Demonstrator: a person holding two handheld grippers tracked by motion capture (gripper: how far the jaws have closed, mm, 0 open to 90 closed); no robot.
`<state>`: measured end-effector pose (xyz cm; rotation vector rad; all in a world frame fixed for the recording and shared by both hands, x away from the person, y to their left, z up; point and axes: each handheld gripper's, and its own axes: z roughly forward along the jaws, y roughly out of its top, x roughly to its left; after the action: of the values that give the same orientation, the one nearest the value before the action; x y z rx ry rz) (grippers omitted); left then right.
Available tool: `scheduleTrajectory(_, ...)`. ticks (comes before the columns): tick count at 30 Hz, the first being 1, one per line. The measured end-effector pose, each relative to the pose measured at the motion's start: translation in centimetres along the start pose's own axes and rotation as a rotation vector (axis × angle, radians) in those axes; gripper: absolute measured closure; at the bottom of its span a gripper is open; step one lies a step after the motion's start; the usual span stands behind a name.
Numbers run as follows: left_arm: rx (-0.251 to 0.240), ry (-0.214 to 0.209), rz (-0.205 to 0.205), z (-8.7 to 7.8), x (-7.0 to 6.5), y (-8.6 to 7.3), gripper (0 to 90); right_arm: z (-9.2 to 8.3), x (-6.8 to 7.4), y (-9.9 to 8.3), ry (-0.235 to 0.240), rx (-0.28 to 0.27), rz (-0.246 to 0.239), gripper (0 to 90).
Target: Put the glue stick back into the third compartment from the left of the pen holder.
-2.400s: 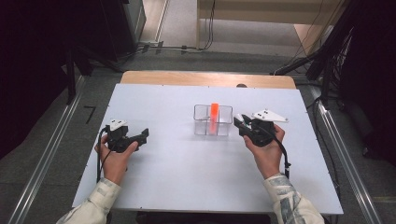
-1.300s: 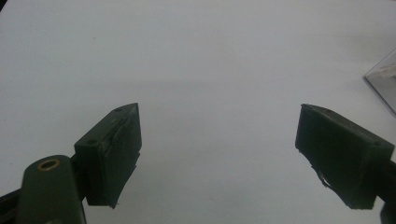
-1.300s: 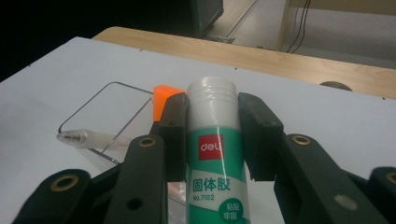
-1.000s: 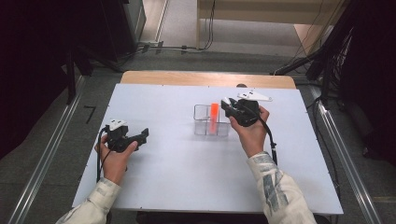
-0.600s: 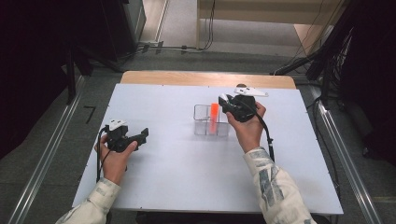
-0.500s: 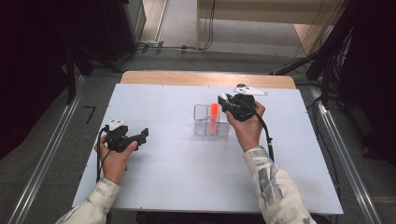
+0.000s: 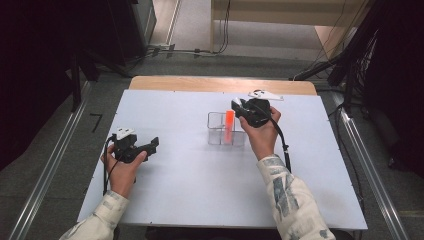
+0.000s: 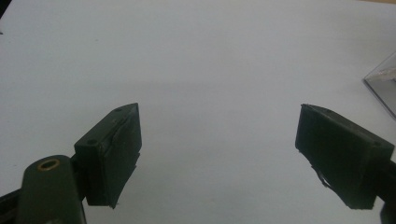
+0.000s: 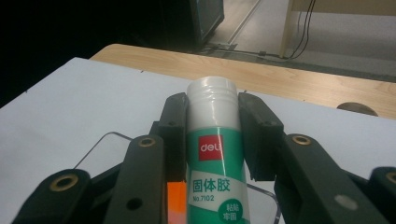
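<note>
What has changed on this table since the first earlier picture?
The right claw, shut on the green-and-white glue stick, moved from right of the clear plastic box up to over its far right corner. The left claw, the box and the orange piece inside stayed put.

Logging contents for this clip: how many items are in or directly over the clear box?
2: an orange item standing inside the clear box, and a glue stick clamped in the right claw above it.
</note>
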<state>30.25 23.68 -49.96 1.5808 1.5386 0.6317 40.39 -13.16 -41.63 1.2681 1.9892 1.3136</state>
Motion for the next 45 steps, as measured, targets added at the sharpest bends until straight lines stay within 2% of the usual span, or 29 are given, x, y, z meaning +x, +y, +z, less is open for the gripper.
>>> scheduleTrajectory(34, 0.005, 0.0, 0.002, 0.05, 0.01, -0.02, 15.2, 0.12, -0.11, 0.0, -0.006, -0.006, 0.005, 62.8)
scheduleTrajectory(45, 0.006, 0.0, 0.002, 0.04, -0.01, -0.02, 15.2, -0.36, 0.03, -0.26, 0.001, -0.011, 0.007, 62.7)
